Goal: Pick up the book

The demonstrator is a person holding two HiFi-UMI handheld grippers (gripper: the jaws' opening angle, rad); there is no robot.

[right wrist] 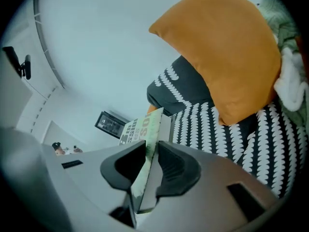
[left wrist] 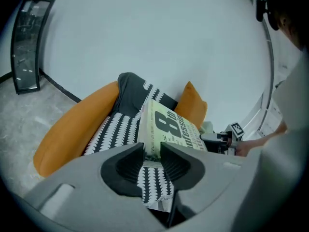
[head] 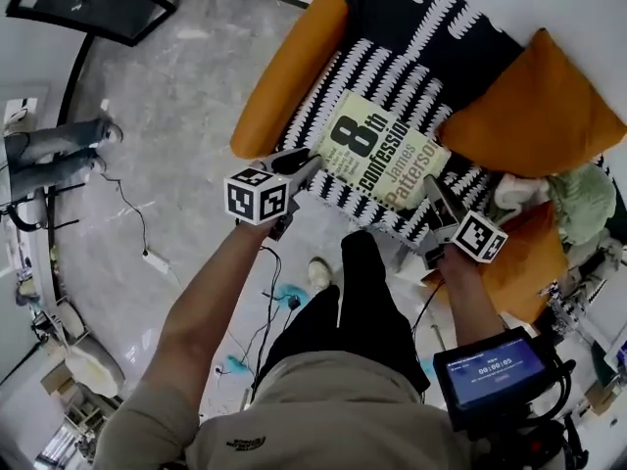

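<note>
Left tongs [head: 308, 165] are closed narrow on the book [head: 381, 151], gripping its left end; in my left gripper view the book's near edge sits pinched between the jaw tips [left wrist: 152, 150]. Right tongs [head: 432, 192] are clamped on the book's opposite end, and my right gripper view shows the cover running edge-on between the jaws [right wrist: 151, 151]. The book sits between my two tongs over the black-and-white throw [head: 392, 62] on the orange chair [head: 284, 76], cover up. I cannot tell whether it touches the throw. An orange cushion [head: 529, 106] lies just to its right.
</note>
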